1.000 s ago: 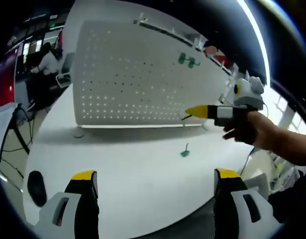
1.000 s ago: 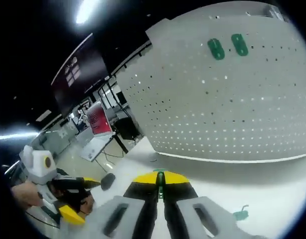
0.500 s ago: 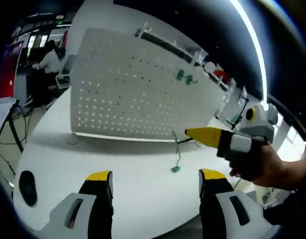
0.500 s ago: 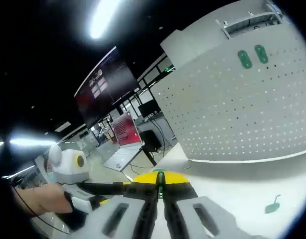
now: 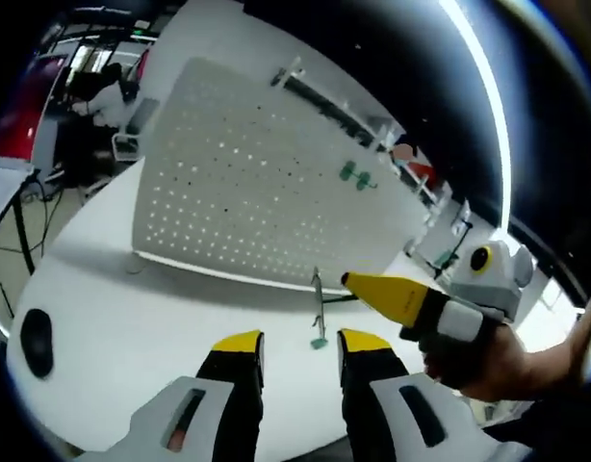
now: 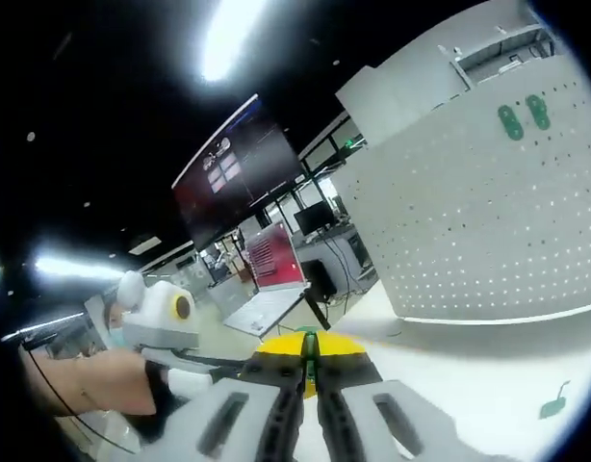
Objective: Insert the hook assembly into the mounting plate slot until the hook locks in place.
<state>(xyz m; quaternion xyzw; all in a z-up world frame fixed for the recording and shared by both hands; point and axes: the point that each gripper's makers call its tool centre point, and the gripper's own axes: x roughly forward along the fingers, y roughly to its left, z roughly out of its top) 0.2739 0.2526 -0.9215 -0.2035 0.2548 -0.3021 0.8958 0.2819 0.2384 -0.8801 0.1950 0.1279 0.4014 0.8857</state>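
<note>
The white perforated mounting plate (image 5: pixel 247 192) (image 6: pixel 488 221) stands upright at the back of the white table (image 5: pixel 132 308). Two green hooks (image 5: pixel 354 175) (image 6: pixel 524 115) sit high on it. A spare hook (image 5: pixel 319 318) (image 6: pixel 555 404), a thin rod on a green foot, stands on the table in front of the plate. My left gripper (image 5: pixel 300 345) is open with a narrow gap, and the spare hook shows beyond that gap. My right gripper (image 6: pixel 309 351) (image 5: pixel 358 284) is shut on a thin green hook piece, and a dark wire sticks out past its yellow tip.
A black mouse (image 5: pixel 36 337) lies at the table's left edge. A hand (image 5: pixel 478 361) holds the right gripper at the right; a hand (image 6: pixel 74 385) with the left gripper (image 6: pixel 166 322) shows at the left. Desks, a red-lit laptop (image 6: pixel 267 279) and a wall screen (image 6: pixel 233 168) lie beyond.
The left gripper's jaws have drawn from wide apart to a narrow gap. The right gripper has come lower and nearer in the left gripper view, still shut on the hook.
</note>
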